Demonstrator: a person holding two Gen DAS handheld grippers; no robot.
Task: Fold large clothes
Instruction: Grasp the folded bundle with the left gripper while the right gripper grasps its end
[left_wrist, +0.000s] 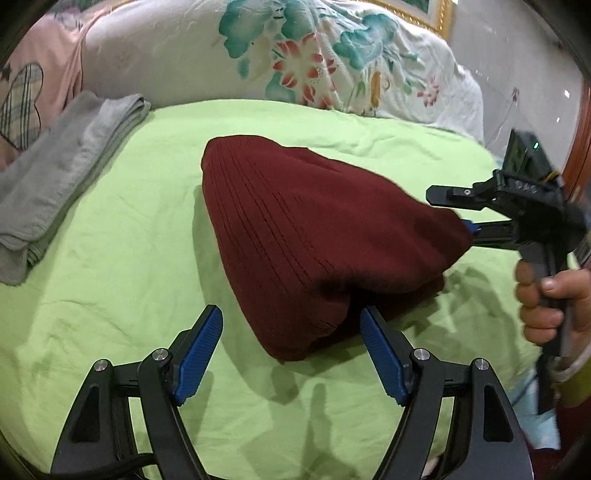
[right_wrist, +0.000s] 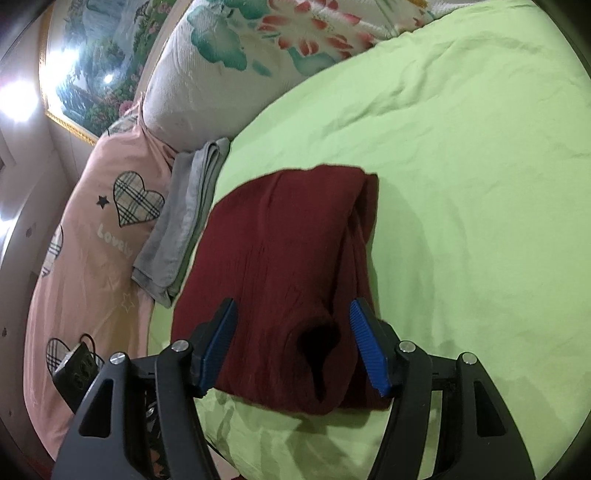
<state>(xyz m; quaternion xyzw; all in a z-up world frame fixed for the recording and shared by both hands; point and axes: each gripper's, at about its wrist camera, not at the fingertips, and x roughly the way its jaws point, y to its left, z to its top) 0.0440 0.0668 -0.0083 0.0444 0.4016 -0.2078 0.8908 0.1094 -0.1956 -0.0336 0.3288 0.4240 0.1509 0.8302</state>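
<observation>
A dark red ribbed sweater (left_wrist: 295, 229) lies folded into a thick bundle on the green bedsheet (left_wrist: 129, 258). My left gripper (left_wrist: 290, 312) stands wide open just in front of the bundle's near corner; its pads press on nothing. In the left wrist view my right gripper (left_wrist: 448, 210) is at the sweater's right end, one finger above the cloth and one under its edge, held by a hand (left_wrist: 546, 299). In the right wrist view the sweater (right_wrist: 280, 240) end lies loosely between the spread fingers of my right gripper (right_wrist: 293, 302), which is open.
A folded grey garment (left_wrist: 55, 184) (right_wrist: 184, 229) lies at the sheet's left edge. Behind are a floral pillow (left_wrist: 295, 55) and pink bedding with plaid hearts (right_wrist: 92, 258). A black power strip (right_wrist: 74, 369) rests on the pink bedding. Bare green sheet (right_wrist: 461, 184) spreads to the right.
</observation>
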